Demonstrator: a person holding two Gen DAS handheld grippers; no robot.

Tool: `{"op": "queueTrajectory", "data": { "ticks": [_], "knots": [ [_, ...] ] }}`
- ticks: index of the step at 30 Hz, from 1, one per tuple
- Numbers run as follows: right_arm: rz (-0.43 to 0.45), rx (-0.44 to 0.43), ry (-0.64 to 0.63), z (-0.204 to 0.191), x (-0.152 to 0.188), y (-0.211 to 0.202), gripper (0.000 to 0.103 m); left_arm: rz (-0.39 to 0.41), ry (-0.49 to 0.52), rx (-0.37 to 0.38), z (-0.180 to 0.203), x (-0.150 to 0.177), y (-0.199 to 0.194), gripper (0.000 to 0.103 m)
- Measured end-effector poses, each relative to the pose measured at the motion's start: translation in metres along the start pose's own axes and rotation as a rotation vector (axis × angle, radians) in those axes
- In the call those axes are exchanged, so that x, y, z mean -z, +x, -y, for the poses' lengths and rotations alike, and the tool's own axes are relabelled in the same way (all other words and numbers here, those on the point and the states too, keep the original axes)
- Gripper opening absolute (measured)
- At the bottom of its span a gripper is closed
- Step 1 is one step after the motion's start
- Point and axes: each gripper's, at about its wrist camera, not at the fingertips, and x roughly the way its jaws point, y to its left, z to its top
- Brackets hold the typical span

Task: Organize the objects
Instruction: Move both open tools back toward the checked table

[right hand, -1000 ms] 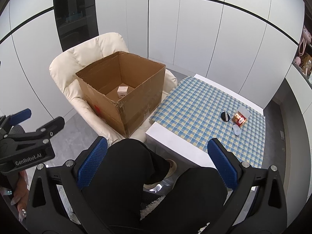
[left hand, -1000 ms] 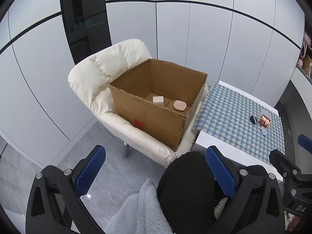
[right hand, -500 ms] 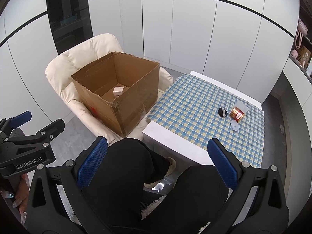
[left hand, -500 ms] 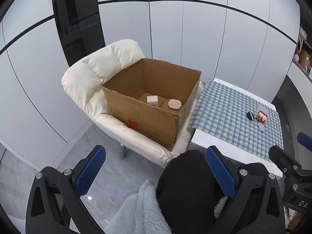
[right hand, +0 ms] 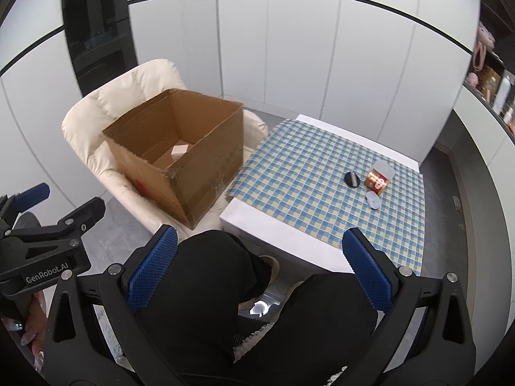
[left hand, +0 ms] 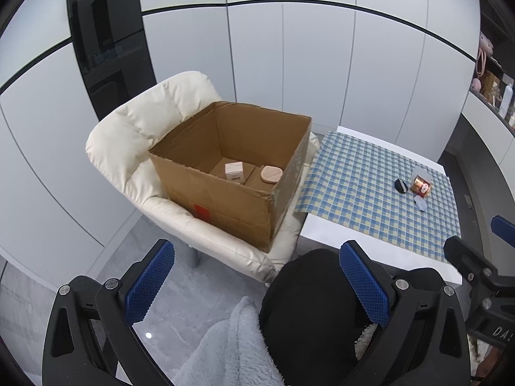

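Note:
An open cardboard box [left hand: 225, 199] [right hand: 199, 173] sits on a cream armchair [left hand: 135, 135] [right hand: 96, 119]. Inside it lie a small white carton [left hand: 234, 171] [right hand: 179, 151] and a flat pink case [left hand: 271, 174]. On the checked tablecloth [left hand: 360, 180] [right hand: 305, 177] lie a black round object [left hand: 401, 186] [right hand: 351, 179], a small orange box [left hand: 421, 186] [right hand: 377, 181] and a pale oval item [left hand: 420, 203] [right hand: 373, 199]. My left gripper [left hand: 257, 280] and right gripper [right hand: 257, 270] are both open and empty, held low over my lap, far from the objects.
My black-trousered knees [right hand: 225, 289] and a grey fleece [left hand: 231, 353] fill the foreground. White wall panels stand behind. A shelf with items [right hand: 495, 87] is at far right. The left gripper shows in the right wrist view [right hand: 42, 244].
Both views have drifted slightly: the box and table now sit a little further left and farther away. Both grippers stay open and empty.

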Motion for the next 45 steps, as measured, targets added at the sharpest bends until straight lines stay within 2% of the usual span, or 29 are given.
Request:
{"op": "queueTrajectory", "data": {
  "ticks": [7, 24, 31, 37, 45],
  "knots": [
    [-0.006, 0.042, 0.071, 0.027, 0.007, -0.004, 0.103, -0.007, 0.04, 0.046, 0.023, -0.006, 0.006, 0.102],
    [-0.036, 0.177, 0.227, 0.098, 0.033, -0.016, 0.103, -0.013, 0.208, 0.176, 0.108, -0.015, 0.015, 0.102],
    [-0.049, 0.239, 0.29, 0.129, 0.048, -0.015, 0.103, -0.015, 0.24, 0.197, 0.137, -0.023, 0.025, 0.102],
    [-0.076, 0.272, 0.3, 0.144, 0.054, -0.002, 0.103, -0.003, 0.29, 0.183, 0.157, -0.021, 0.035, 0.102],
    [-0.103, 0.255, 0.325, 0.155, 0.054, 0.019, 0.103, -0.018, 0.32, 0.185, 0.171, -0.021, 0.049, 0.102]
  ]
}}
